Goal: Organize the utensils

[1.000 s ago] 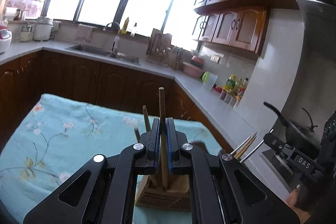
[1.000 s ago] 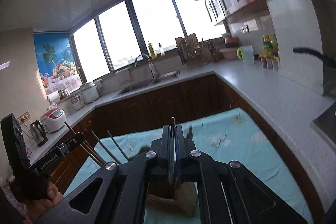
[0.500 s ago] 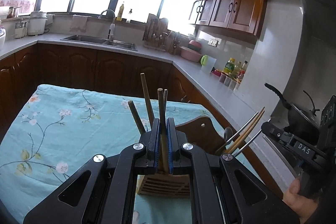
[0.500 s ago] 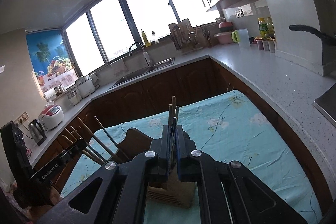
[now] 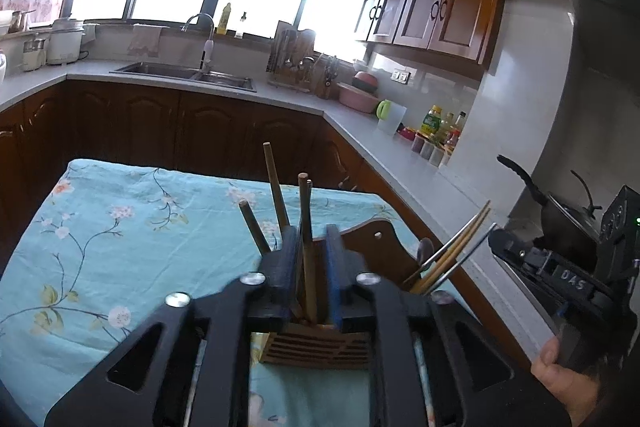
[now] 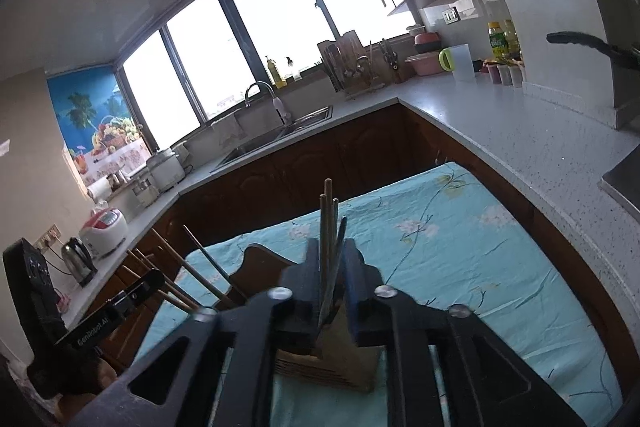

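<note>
1. Readable on the right gripper, seen from the left wrist view: white letters "DAS". Readable on the left gripper, seen from the right wrist view: a white word along the arm, roughly "GenRobot.AI", small and partly blurred.
2. Left gripper: parted, blue pads standing clear on either side of upright wooden chopsticks, gripping nothing.
3. Right gripper: likewise parted, pads apart around a bundle of utensil handles; contact with the pads hard to judge.
4. Wooden slatted utensil holder standing on the floral turquoise tablecloth, directly below both grippers; lower part hidden behind gripper bodies in both views.
5. Counted from the left wrist view: four stick ends rising above the left fingers, two of them close together; about three more chopsticks leaning out to the right, near the right gripper.
6. Dark wooden chair back just behind the holder, mostly hidden.
7. Bottle labels on the counter: too small to read.
</note>
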{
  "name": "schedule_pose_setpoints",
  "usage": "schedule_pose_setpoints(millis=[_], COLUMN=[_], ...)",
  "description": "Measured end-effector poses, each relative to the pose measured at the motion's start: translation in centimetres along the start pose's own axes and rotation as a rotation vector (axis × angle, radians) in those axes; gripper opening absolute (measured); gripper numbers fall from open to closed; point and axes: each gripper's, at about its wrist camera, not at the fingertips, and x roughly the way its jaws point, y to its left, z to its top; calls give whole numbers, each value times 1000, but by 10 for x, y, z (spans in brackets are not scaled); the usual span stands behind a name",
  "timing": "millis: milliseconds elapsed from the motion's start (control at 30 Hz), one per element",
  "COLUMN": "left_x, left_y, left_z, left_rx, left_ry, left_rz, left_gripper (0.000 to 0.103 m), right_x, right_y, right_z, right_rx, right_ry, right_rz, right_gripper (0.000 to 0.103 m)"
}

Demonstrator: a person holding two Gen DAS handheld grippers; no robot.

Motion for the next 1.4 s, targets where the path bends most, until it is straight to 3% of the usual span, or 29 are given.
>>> schedule_pose_setpoints(millis=[67, 200, 267, 367, 733, 1133, 1333, 1400], left_x=[-8, -26, -33, -42, -67, -98, -133, -146], left_y=[-2, 1, 5, 12, 38, 47, 35, 30], left_z=[-2, -10, -17, -30, -80, -108, -100, -101], left_rx=[4, -12, -27, -38, -107, -126, -70, -54], left_ry=[-13, -34, -34, -26, 39, 58, -22, -58], left_rz=[4, 14, 17, 43, 87, 109, 119, 139], left_gripper=[31, 46, 51, 58, 58, 59, 76, 94], right_x=[-7, -23, -32, -41, -54, -71, -109, -129], right_y=[0, 4, 2, 0, -6, 0, 22, 31], right_z=[1, 0, -4, -16, -65, -106, -95, -92], right_rx=[14, 3, 11, 13, 31, 4, -96, -143], right_ry=[-17, -52, -67, -83, -8, 54, -39, -107], right_rz=[15, 26, 32, 28, 35, 55, 78, 58], right_gripper=[61, 68, 86, 88, 88, 90, 91, 99])
